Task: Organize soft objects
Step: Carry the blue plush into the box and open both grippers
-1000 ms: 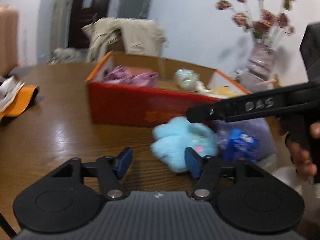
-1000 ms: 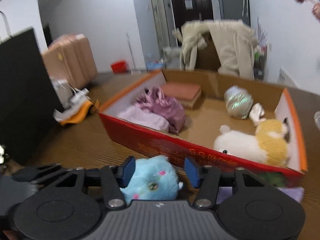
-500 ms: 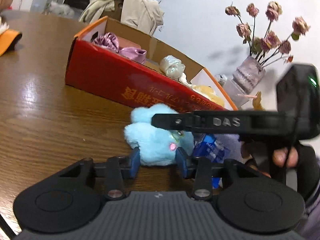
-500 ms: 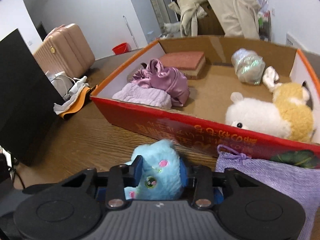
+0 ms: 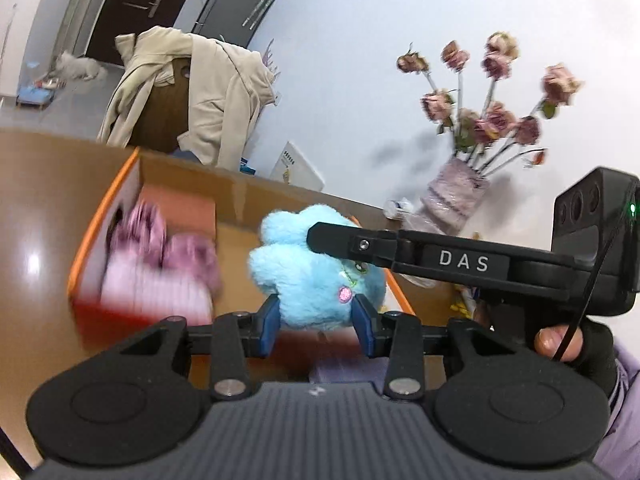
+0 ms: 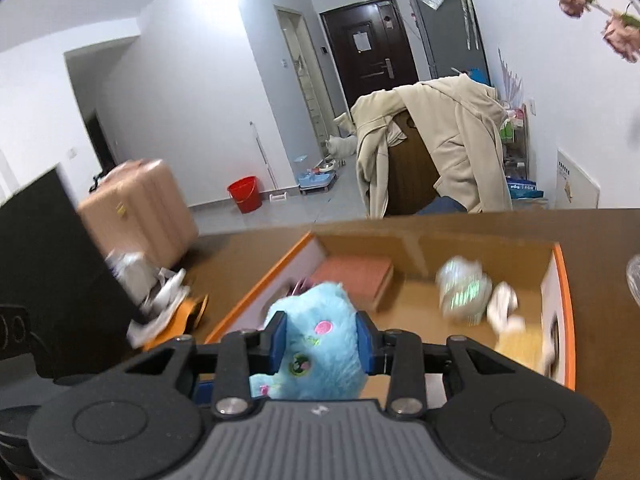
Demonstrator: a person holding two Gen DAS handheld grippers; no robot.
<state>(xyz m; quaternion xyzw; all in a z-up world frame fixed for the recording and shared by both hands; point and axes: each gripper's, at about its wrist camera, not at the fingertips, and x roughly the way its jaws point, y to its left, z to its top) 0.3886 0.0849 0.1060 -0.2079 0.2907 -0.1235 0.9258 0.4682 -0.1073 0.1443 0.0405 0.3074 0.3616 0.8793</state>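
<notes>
A fluffy light-blue plush toy point(image 5: 308, 264) hangs in the air over the near wall of the red cardboard box point(image 5: 100, 220). My left gripper point(image 5: 316, 324) is shut on its lower part, blue pads pressing both sides. My right gripper point(image 6: 322, 342) is also shut on the plush toy point(image 6: 320, 332), and one of its fingers point(image 5: 400, 248) crosses the toy's top in the left wrist view. Inside the box point(image 6: 560, 292) lie a pink-purple cloth point(image 5: 160, 252), a terracotta pad point(image 6: 352, 276), an iridescent ball point(image 6: 460, 288) and a yellow-white plush point(image 6: 516, 344).
A vase of dried roses point(image 5: 456, 200) stands on the table right of the box. A chair with a beige coat point(image 6: 432, 152) is behind the table. A black bag point(image 6: 48, 272) and an orange cloth with white items point(image 6: 160, 300) lie at the left. A lavender pouch point(image 5: 340, 372) lies below the toy.
Both grippers closed on the blue plush toy where it lay on the table before the box. They then lifted it together to above the box's near wall.
</notes>
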